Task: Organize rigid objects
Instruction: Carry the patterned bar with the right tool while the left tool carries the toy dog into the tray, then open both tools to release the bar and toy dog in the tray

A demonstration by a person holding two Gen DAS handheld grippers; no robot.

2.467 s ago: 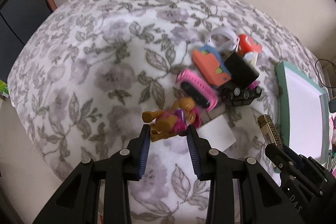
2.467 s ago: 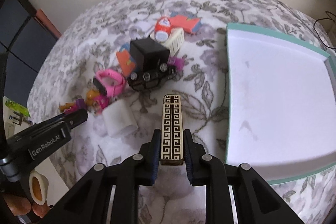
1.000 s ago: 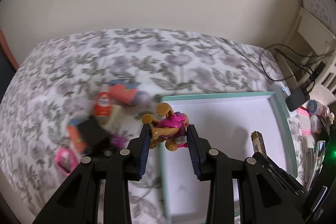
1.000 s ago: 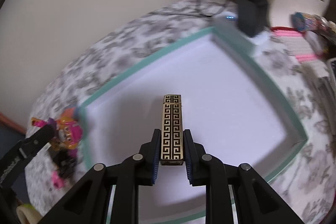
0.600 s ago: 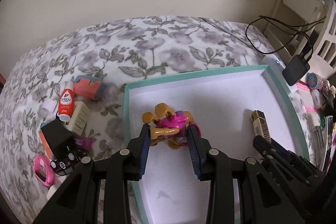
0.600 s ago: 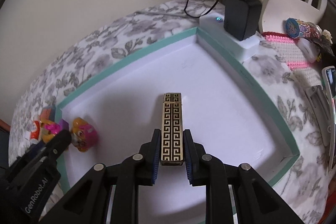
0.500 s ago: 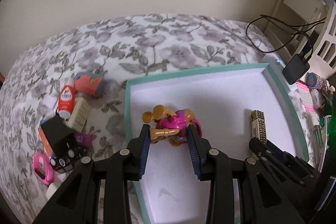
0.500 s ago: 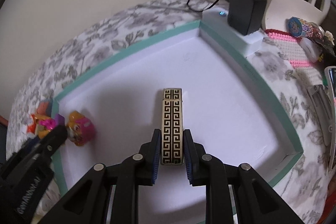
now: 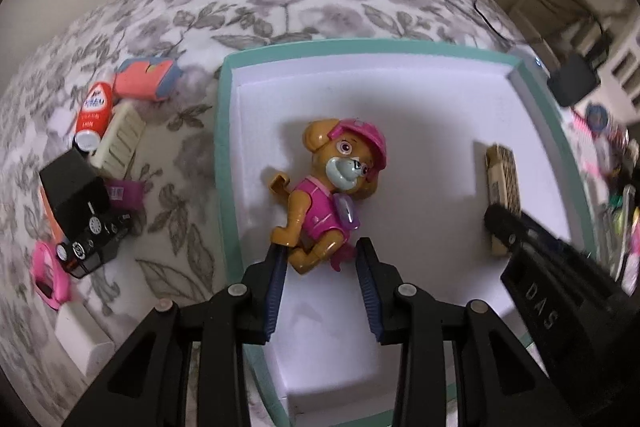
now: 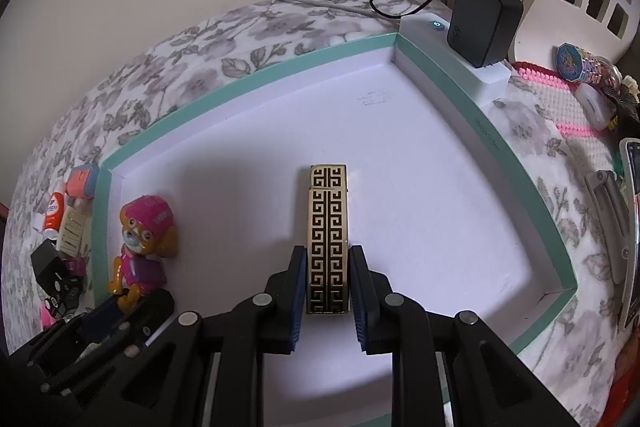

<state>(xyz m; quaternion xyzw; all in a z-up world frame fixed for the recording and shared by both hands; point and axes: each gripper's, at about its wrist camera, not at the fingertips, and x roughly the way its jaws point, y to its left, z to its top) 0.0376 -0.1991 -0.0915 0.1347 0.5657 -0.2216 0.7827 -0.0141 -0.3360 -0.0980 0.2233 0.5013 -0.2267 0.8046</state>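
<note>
Now that both hover lower over tray (image 10: 248,87), left tool (image 9: 320,259) apparently gripping toy dog (image 9: 332,187), right tool (image 10: 328,279) clamping patterned bar (image 10: 327,223).

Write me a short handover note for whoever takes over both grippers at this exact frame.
Left gripper: shut on the toy dog's legs, low over the left part of the tray.
Right gripper: shut on the patterned gold bar, over the middle of the tray; contact with the floor unclear.
Done: both items carried to the tray; neither released.
Left: let go of both, then fetch what lies on the floral cloth left of the tray: black toy car, black box, red bottle, cream block, orange case, pink watch, white block.
</note>
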